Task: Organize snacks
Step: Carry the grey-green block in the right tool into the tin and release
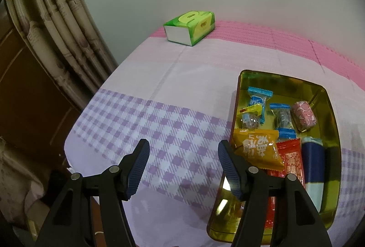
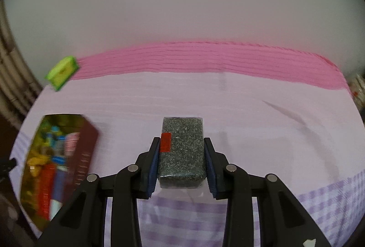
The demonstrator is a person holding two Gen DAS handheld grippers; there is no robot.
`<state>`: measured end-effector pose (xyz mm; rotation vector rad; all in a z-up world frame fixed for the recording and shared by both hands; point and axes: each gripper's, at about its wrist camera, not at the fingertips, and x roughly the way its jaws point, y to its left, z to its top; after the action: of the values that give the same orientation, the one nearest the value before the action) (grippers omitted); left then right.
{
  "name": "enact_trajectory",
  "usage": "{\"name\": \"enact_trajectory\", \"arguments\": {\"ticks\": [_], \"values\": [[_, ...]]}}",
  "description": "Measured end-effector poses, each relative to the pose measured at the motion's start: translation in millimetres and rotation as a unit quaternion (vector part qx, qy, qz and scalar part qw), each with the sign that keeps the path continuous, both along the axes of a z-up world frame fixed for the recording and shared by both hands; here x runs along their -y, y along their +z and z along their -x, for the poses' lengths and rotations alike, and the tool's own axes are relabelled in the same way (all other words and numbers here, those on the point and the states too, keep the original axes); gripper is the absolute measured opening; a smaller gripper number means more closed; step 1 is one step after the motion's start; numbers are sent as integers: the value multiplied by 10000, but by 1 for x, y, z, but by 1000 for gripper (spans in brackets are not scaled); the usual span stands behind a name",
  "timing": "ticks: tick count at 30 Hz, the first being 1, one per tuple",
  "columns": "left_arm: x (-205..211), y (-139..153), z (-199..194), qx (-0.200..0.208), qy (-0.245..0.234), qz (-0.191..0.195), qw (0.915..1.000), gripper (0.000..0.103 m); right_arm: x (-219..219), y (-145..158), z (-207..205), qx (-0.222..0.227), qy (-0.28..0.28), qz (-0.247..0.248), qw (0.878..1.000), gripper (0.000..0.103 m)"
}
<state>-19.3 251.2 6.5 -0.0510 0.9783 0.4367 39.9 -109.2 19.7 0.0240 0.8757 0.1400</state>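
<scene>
A gold tin box (image 1: 330, 110) with a dark red outside sits on the table at the right of the left wrist view; it also shows at the left of the right wrist view (image 2: 86, 146). It holds several wrapped snacks: an orange packet (image 1: 257, 147), a red bar (image 1: 290, 160), a navy tube (image 1: 312, 162), a pink candy (image 1: 304, 115). My left gripper (image 1: 183, 153) is open and empty just left of the tin. My right gripper (image 2: 181, 146) is shut on a dark speckled snack block (image 2: 182, 146) with a red label, held above the cloth.
A green tissue box (image 1: 190, 27) stands at the table's far left by the wall, also seen in the right wrist view (image 2: 62, 72). A pink and purple checked tablecloth (image 1: 159, 78) covers the table. Curtains (image 1: 57, 25) hang at the left past the table's edge.
</scene>
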Motion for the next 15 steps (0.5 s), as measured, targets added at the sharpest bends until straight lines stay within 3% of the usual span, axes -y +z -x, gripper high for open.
{"name": "enact_trajectory", "arguments": {"ticks": [8,15], "values": [[-14,-2,1,-9,290,227,9993,63,-81,22,16,155,754,-204,9968,33],[-25,-4,4,-81,621,224,9978,63,-136,18,22,59,1173,-250,9928,33]]}}
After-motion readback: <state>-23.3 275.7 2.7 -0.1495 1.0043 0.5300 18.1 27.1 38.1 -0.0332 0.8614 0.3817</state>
